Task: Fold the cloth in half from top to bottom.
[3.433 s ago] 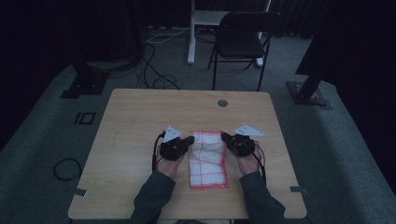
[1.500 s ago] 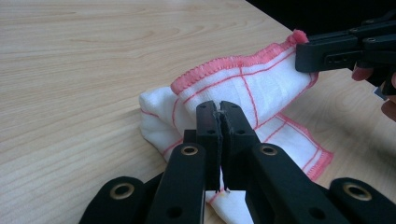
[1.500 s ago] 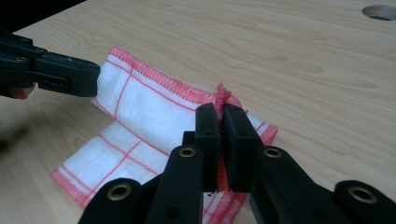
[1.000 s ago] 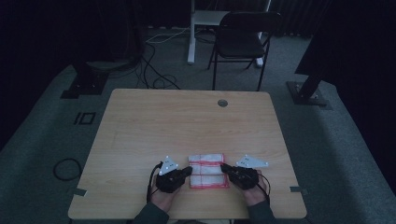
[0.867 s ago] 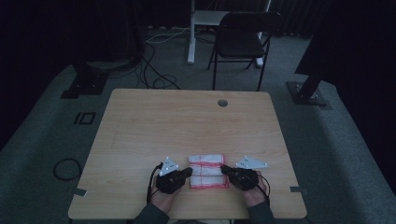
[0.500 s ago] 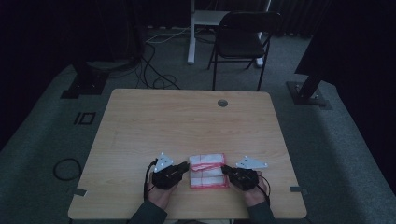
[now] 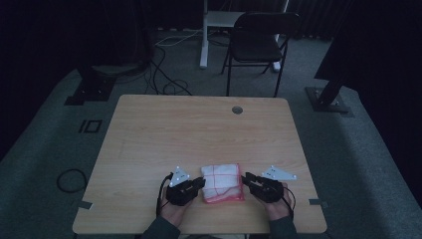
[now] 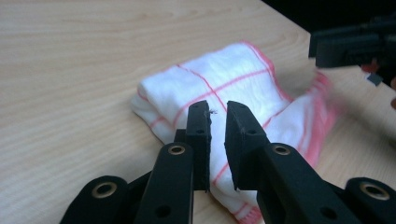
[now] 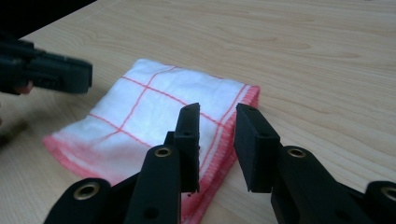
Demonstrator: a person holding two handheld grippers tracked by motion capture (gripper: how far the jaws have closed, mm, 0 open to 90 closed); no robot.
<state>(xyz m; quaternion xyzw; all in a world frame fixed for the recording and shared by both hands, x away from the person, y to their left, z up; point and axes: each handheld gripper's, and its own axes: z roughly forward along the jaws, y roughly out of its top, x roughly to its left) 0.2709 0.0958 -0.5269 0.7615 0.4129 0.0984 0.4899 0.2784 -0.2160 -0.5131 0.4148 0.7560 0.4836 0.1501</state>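
A folded white cloth with red grid lines and red hem lies near the front edge of the wooden table. My left gripper sits at the cloth's left side. In the left gripper view its jaws stand narrowly open over the cloth, with nothing between them. My right gripper is at the cloth's right side. In the right gripper view it is open above the cloth's hemmed edge, gripping nothing. Each gripper view shows the other gripper beyond the cloth.
A round cable hole sits near the table's far edge. Beyond the table stand a black folding chair and a white desk leg. Cables and stand bases lie on the carpet.
The cloth lay longer, with both grippers at its far edge. They drew that edge toward the person, folding it in half. Both now rest open at its sides.
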